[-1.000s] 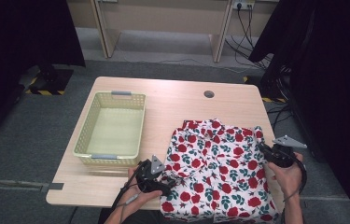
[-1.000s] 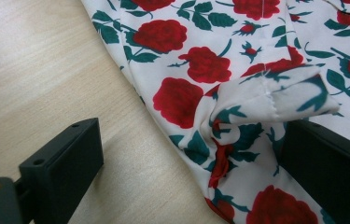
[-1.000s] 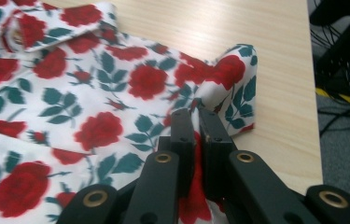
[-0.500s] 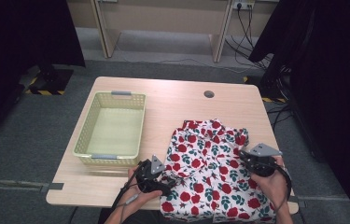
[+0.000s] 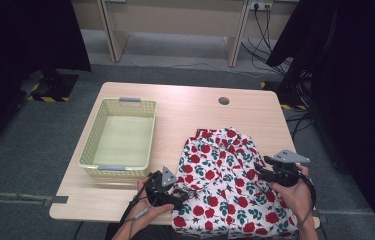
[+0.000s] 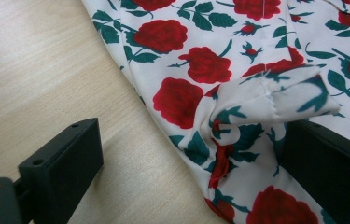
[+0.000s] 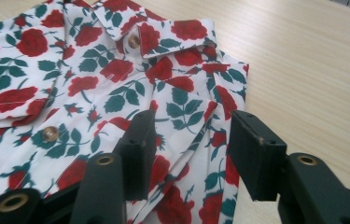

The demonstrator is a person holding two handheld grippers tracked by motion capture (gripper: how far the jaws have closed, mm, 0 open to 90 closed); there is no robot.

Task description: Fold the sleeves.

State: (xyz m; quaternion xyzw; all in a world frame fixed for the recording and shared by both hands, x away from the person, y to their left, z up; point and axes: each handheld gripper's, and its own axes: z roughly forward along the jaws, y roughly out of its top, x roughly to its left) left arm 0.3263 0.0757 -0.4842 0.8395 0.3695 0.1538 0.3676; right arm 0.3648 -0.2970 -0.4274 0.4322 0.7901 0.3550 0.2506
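A white shirt printed with red roses is lying on the wooden desk. The left gripper is straddling a bunched fold, released; the right gripper has just been opening over the shirt's edge.

Each hand carries a black two-jaw gripper: the left gripper and right gripper have blocky matte jaws with small screw holes, brass-ringed pivot holes, a grey three-cornered top plate and a trailing black cable.
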